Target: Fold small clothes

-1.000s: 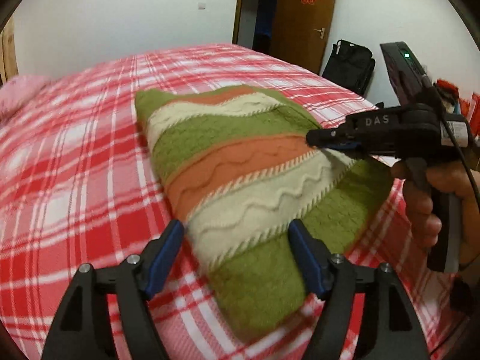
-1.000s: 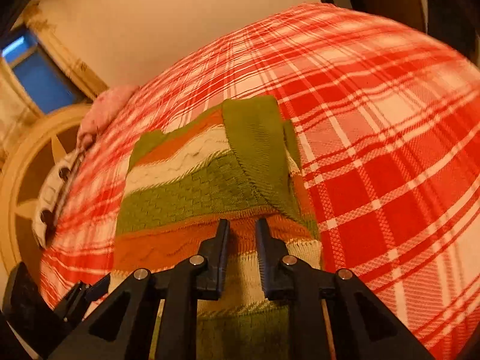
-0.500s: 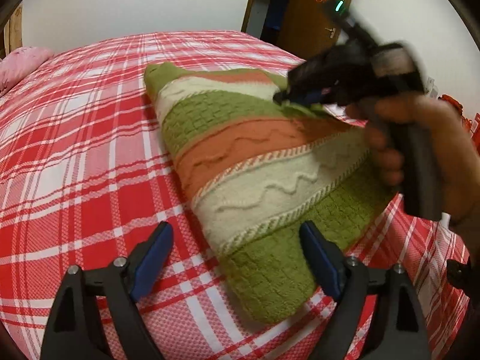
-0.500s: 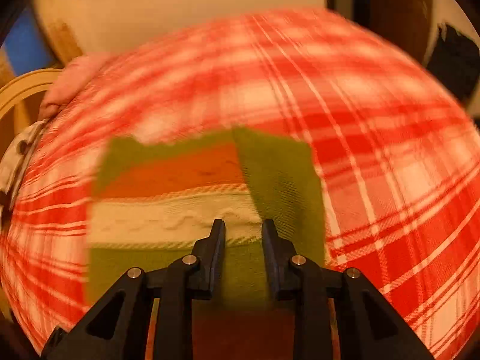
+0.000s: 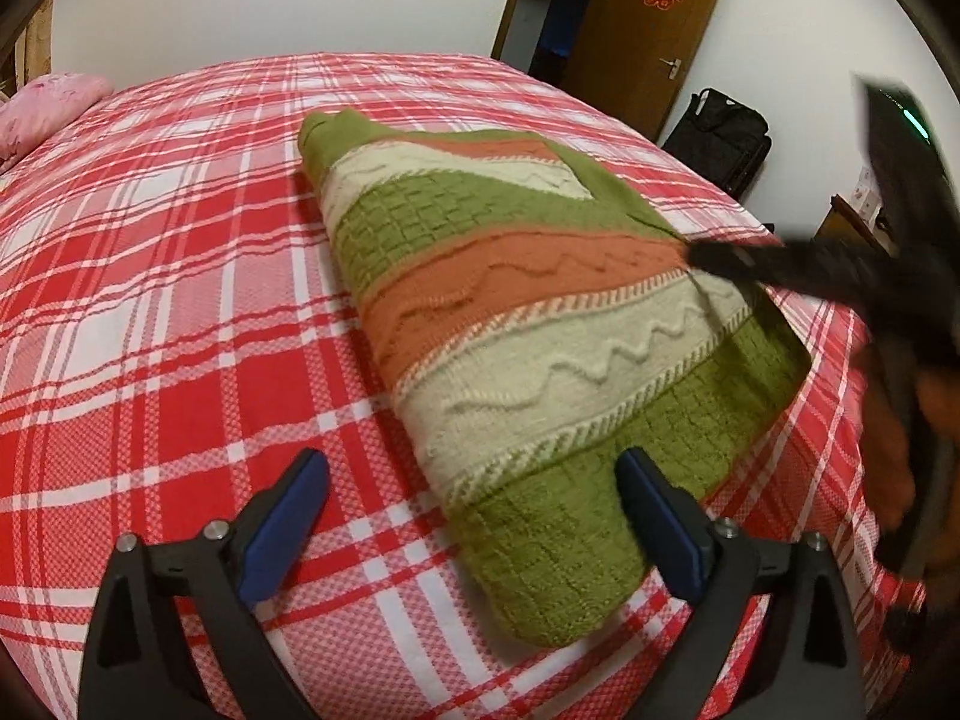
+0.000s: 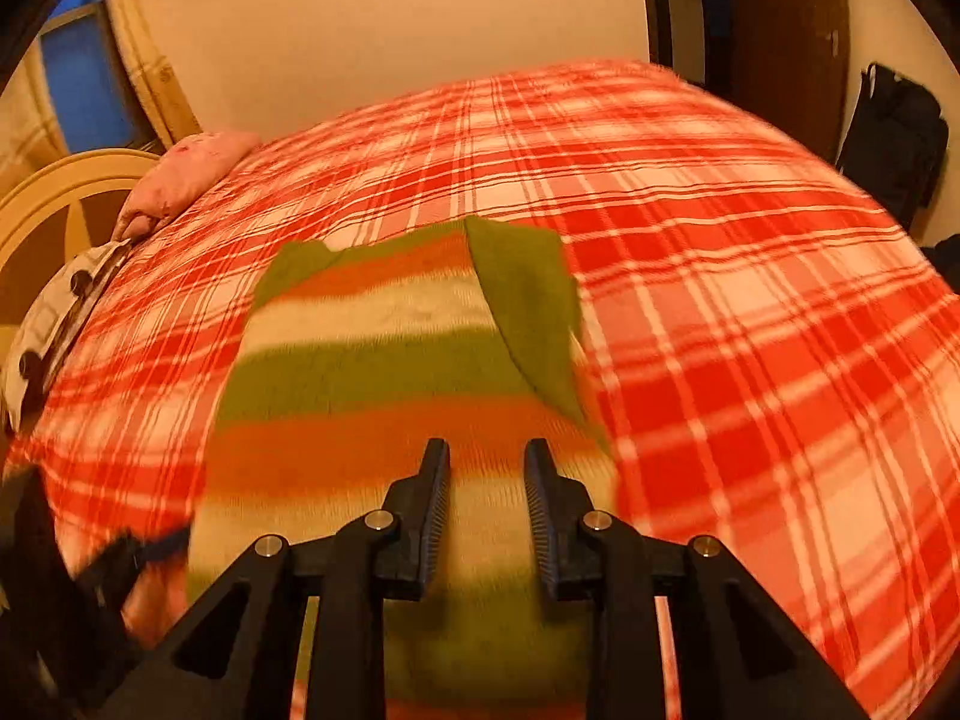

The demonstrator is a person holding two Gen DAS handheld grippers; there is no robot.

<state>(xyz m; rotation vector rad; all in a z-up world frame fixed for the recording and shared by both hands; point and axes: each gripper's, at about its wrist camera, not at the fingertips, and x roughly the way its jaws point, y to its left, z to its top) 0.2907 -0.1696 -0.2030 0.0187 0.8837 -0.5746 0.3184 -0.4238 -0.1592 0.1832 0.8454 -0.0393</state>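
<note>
A small knit sweater [image 5: 540, 324] with green, orange and cream stripes lies folded on the red plaid bed [image 5: 150, 300]. My left gripper [image 5: 471, 516] is open and empty, its fingers either side of the sweater's near green hem, a little above the bed. My right gripper [image 6: 486, 480] hovers over the sweater [image 6: 384, 372], its jaws a narrow gap apart and empty. It also shows blurred in the left wrist view [image 5: 738, 258], over the sweater's right edge. A green sleeve [image 6: 528, 300] is folded over the sweater's right side.
A pink pillow [image 5: 42, 108] lies at the head of the bed, by a cream headboard [image 6: 54, 204]. A brown door [image 5: 642, 30] and a black bag [image 5: 720, 138] stand past the bed's far right edge.
My right gripper has swung back toward the sweater's right edge and opened slightly. My left gripper has pulled back a little. The sweater has not moved.
</note>
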